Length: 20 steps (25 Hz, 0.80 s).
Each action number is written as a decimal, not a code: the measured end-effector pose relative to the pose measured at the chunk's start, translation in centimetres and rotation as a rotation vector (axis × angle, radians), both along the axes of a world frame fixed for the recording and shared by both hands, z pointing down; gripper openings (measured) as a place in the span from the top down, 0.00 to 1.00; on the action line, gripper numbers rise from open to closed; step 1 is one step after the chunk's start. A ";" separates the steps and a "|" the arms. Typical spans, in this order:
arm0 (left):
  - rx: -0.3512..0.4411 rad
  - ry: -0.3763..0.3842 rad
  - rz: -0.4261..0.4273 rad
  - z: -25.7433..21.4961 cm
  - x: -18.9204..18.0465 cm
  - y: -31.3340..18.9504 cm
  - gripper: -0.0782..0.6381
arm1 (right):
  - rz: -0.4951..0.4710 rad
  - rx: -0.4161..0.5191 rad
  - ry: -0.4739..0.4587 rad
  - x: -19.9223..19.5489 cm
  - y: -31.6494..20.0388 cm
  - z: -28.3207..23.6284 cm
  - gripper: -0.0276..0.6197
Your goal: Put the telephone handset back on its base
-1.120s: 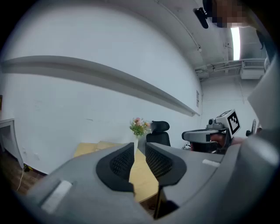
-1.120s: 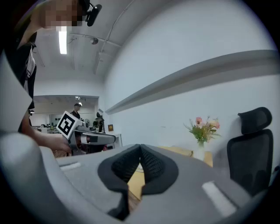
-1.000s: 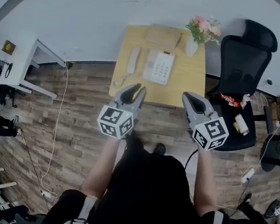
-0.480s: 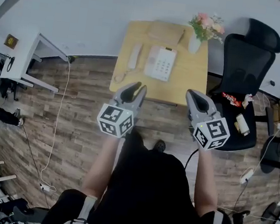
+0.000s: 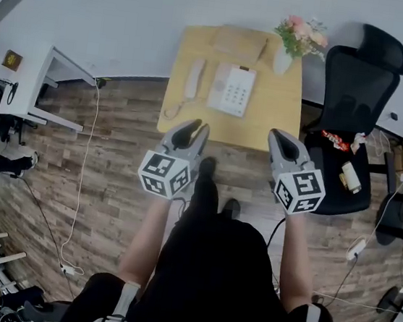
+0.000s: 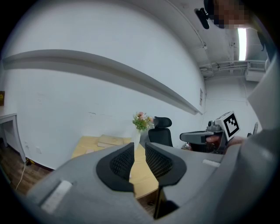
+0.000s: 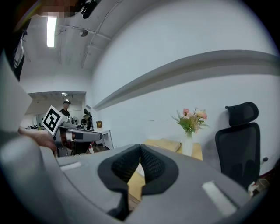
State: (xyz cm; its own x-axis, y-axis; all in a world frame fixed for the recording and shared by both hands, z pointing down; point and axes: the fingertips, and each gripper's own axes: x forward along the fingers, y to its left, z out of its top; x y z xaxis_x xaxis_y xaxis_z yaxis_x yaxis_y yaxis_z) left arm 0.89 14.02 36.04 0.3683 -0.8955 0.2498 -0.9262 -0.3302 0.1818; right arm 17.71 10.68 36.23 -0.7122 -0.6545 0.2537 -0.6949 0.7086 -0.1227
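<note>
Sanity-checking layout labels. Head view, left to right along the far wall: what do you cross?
white side table → telephone handset → telephone base → vase of flowers → black office chair

The left tongs (image 6: 139,148) stood slightly apart with nothing between them, aimed at a wooden counter (image 6: 85,146) carrying a flower vase (image 6: 139,127); a black chair (image 6: 161,133) stood behind, the right tongs (image 6: 192,138) alongside.
</note>
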 end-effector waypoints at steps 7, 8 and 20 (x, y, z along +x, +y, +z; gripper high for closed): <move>-0.013 0.016 0.005 0.8 -3.0 -3.6 0.77 | 0.020 -0.029 -0.016 -2.0 -2.6 -0.4 0.95; -0.017 0.016 0.009 0.9 -3.4 -4.3 0.77 | 0.022 -0.030 -0.013 -2.4 -3.2 -0.4 0.95; -0.037 -0.018 0.060 2.6 -8.5 -12.3 0.77 | 0.039 -0.055 0.005 -8.2 -9.8 -0.1 0.95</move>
State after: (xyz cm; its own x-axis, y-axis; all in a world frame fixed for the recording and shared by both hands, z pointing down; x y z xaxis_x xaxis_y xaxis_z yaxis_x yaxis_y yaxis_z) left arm -7.57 1.74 38.67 0.4161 -0.8621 0.2892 -0.9082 -0.3786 0.1783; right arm 9.47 0.92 36.12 -0.6846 -0.6671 0.2937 -0.7229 0.6729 -0.1568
